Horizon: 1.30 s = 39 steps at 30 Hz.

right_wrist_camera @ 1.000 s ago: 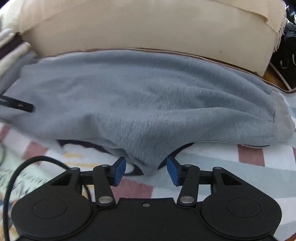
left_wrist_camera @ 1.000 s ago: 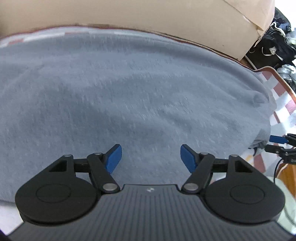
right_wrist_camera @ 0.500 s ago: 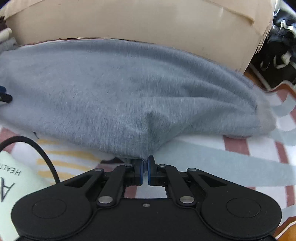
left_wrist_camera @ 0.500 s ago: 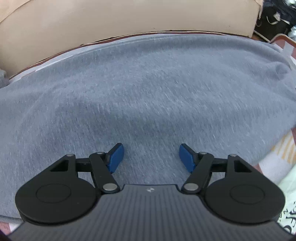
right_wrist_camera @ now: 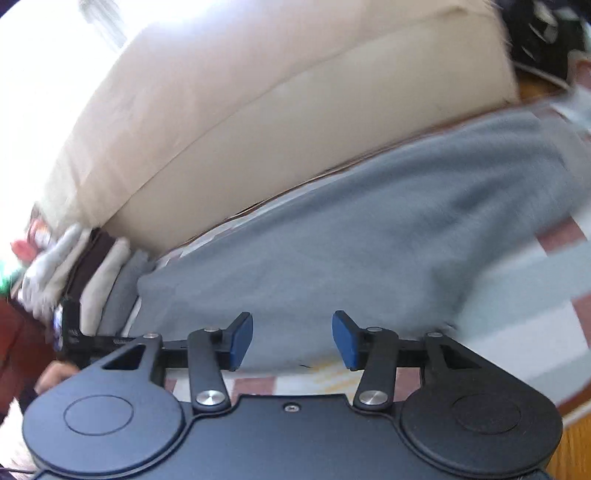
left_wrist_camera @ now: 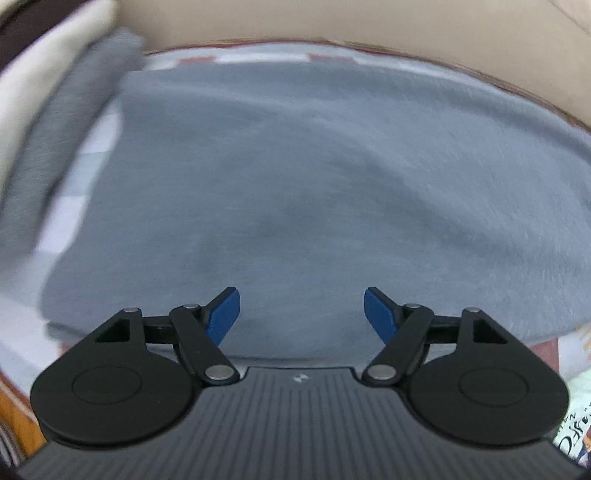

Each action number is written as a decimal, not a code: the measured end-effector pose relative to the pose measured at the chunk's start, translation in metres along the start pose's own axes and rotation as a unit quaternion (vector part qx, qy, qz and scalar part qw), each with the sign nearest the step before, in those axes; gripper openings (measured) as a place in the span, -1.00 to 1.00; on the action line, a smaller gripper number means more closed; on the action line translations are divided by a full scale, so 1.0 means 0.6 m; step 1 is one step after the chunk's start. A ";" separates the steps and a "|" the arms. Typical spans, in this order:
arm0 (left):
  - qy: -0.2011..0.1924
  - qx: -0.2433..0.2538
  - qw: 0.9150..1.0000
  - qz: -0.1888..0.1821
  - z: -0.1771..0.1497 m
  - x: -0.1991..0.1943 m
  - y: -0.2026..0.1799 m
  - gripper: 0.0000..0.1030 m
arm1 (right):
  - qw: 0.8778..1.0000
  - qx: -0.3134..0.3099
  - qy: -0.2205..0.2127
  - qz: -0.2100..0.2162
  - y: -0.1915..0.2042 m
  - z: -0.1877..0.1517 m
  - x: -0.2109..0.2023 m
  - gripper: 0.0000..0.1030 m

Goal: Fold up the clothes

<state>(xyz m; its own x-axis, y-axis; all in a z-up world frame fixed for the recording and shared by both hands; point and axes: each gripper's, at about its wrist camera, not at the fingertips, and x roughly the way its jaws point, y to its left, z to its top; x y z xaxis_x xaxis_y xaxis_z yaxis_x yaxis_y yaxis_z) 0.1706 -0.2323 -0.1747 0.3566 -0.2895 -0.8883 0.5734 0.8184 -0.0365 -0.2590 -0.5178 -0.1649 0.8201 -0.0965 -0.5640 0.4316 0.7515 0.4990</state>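
Left wrist view: left hand-held gripper hangs over the grey garment, jaws wide and opening, blue pads clear of the cloth, nothing held. Garment lies spread flat on a striped cloth in red, white and pale blue, and fills most of the view. Far side: beige cushion. Far left: a folded grey piece against a cream one, blurred.

Right wrist view: right hand-held gripper also has its jaws apart and opening, with nothing between the pads. It sits at the garment's near edge, above the striped cloth; whether the cloth edge touches the pads, can't tell. View is tilted. Garment runs from the near left to the far right along the cushion. Left of it: a stack of folded clothes in grey, cream and brown. Near left: part of the other gripper and a person's hand. Bright glare far left.
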 end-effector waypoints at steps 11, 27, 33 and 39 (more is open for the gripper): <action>0.012 -0.256 0.967 -0.001 -0.073 -0.016 0.241 0.45 | 0.993 -0.076 0.092 0.000 0.172 -0.027 0.107 0.03; -0.025 -0.360 0.932 -0.041 -0.110 -0.015 0.286 0.28 | 0.950 -0.303 0.064 -0.030 0.393 0.024 0.054 0.09; -0.048 -0.364 0.930 -0.013 -0.111 -0.037 0.290 0.17 | 0.962 -0.258 0.089 -0.029 0.418 -0.018 0.138 0.09; -0.036 -0.412 0.911 -0.009 -0.138 -0.033 0.303 0.17 | 0.948 -0.293 0.122 -0.016 0.455 -0.079 0.253 0.09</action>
<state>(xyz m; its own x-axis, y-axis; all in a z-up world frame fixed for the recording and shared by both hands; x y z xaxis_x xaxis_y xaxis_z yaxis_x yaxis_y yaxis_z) 0.2066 -0.0364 -0.2016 0.4180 -0.3138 -0.8526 -0.1572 0.8993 -0.4080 -0.0344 -0.2963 -0.1452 0.6675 -0.0253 -0.7442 0.1139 0.9911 0.0684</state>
